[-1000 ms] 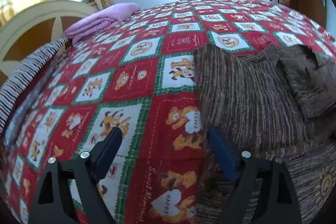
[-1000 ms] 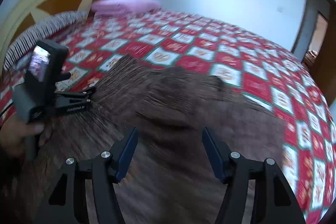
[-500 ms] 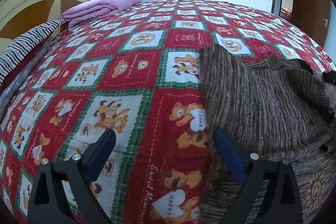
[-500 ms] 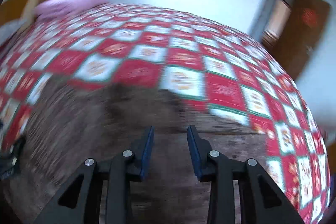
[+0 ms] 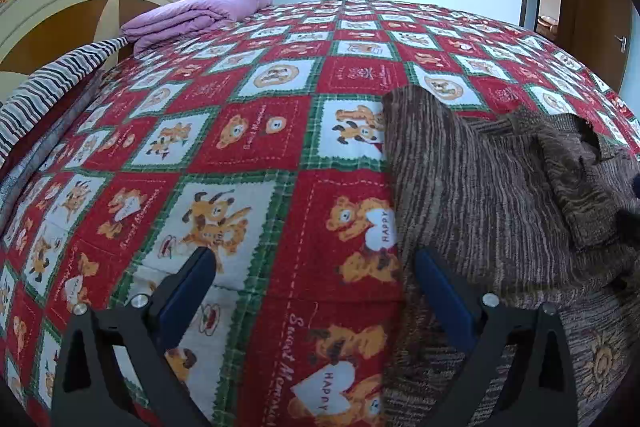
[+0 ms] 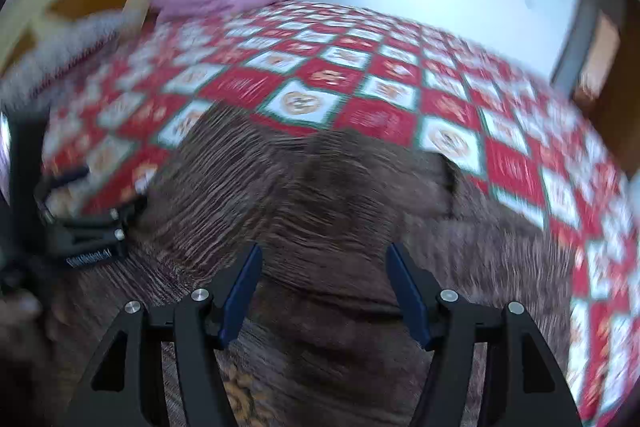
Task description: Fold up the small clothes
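from my left wrist view, my left hand-held gripper (image 5: 312, 279) has just been opening and now stands wide with nothing between its jaws, hovering at the left edge of the brown knit garment (image 5: 492, 203), which lies on the bed's red patchwork quilt (image 5: 256, 155) with one flap already folded over. from my right wrist view, blurred, my right hand-held gripper (image 6: 322, 283) has just been opening, partway apart and empty above the garment's middle. i judge the fold begun; further folds and smoothing remain.
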The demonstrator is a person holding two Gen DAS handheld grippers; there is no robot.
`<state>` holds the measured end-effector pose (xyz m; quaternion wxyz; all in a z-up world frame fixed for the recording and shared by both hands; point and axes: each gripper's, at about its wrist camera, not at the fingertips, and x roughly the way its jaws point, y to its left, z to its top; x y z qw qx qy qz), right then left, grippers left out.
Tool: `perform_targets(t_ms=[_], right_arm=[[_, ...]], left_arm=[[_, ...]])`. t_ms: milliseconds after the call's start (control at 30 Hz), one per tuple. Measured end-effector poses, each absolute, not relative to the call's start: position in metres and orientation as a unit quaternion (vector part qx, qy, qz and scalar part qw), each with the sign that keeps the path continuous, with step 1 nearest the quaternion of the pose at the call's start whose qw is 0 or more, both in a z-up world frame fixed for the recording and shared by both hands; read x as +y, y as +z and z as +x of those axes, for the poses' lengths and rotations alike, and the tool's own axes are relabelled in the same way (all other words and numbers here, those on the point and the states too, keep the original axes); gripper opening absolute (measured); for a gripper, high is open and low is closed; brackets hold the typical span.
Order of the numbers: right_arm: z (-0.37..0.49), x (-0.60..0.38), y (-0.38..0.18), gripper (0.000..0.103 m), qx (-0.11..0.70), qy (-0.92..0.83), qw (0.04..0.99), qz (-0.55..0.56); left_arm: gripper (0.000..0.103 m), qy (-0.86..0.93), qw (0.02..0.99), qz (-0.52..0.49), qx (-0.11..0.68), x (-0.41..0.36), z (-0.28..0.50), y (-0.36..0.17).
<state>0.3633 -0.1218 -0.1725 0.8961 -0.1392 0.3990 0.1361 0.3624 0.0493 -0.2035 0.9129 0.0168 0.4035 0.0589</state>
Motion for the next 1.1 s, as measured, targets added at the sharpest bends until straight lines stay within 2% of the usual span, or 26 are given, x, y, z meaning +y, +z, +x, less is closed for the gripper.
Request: perform_targets(t_ms=[33, 67, 100, 133, 167, 200, 333, 433, 500, 533, 567, 800, 833, 867, 900, 933, 967, 1100], right_arm=[[0.366, -0.114, -0.179, 0.065, 0.408, 0.136, 0.891, -0.148], [0.373, -0.107, -0.191, 0.056, 0.421, 0.118, 0.883, -0.168], [0.378, -0.107, -0.196, 0.046, 0.428, 0.109, 0.880, -0.177], [0.382, -0.108, -0.200, 0.027, 0.431, 0.104, 0.879, -0.175], [0.385, -0.114, -0.197, 0.013, 0.428, 0.097, 0.884, -0.159], [0.386, -0.121, -0.192, 0.008, 0.425, 0.087, 0.889, -0.149], [0.396, -0.159, -0.157, 0.008, 0.396, 0.050, 0.912, -0.099], [0.414, -0.189, -0.148, 0.011, 0.404, 0.015, 0.912, -0.061], [0.425, -0.212, -0.154, 0.037, 0.420, -0.030, 0.906, -0.045], [0.429, -0.220, -0.159, 0.062, 0.433, -0.045, 0.899, -0.041], [0.426, -0.233, -0.163, 0.066, 0.438, -0.041, 0.898, -0.013], [0.374, -0.245, -0.171, 0.065, 0.457, 0.082, 0.879, 0.103], [0.366, -0.241, -0.172, 0.058, 0.458, 0.100, 0.877, 0.108], [0.358, -0.233, -0.173, 0.043, 0.460, 0.117, 0.874, 0.102], [0.354, -0.224, -0.175, 0.034, 0.465, 0.124, 0.873, 0.085], [0.351, -0.217, -0.180, 0.016, 0.471, 0.117, 0.873, 0.056], [0.349, -0.212, -0.182, 0.004, 0.470, 0.104, 0.876, 0.035], [0.332, -0.211, -0.181, 0.002, 0.456, 0.104, 0.884, 0.024]], left_arm=[[0.102, 0.059, 0.913, 0.016, 0.404, 0.049, 0.362, -0.204], [0.102, 0.058, 0.913, 0.016, 0.404, 0.050, 0.362, -0.204], [0.102, 0.058, 0.913, 0.015, 0.404, 0.050, 0.362, -0.204], [0.102, 0.058, 0.913, 0.014, 0.405, 0.050, 0.362, -0.204], [0.103, 0.057, 0.912, 0.014, 0.405, 0.050, 0.363, -0.204], [0.103, 0.058, 0.912, 0.013, 0.406, 0.051, 0.363, -0.204], [0.103, 0.057, 0.912, 0.011, 0.407, 0.051, 0.363, -0.205], [0.103, 0.058, 0.912, 0.012, 0.406, 0.051, 0.363, -0.205], [0.103, 0.057, 0.912, 0.012, 0.406, 0.051, 0.363, -0.205], [0.103, 0.058, 0.912, 0.012, 0.407, 0.051, 0.363, -0.206], [0.103, 0.058, 0.912, 0.011, 0.407, 0.051, 0.363, -0.205], [0.103, 0.057, 0.911, 0.009, 0.407, 0.052, 0.364, -0.206], [0.103, 0.057, 0.911, 0.008, 0.408, 0.052, 0.363, -0.205], [0.103, 0.057, 0.911, 0.007, 0.408, 0.052, 0.364, -0.205], [0.103, 0.056, 0.911, 0.005, 0.408, 0.052, 0.364, -0.205], [0.103, 0.056, 0.911, 0.005, 0.408, 0.053, 0.364, -0.205], [0.103, 0.055, 0.911, 0.004, 0.408, 0.053, 0.364, -0.205], [0.103, 0.056, 0.909, -0.002, 0.412, 0.055, 0.363, -0.206]])
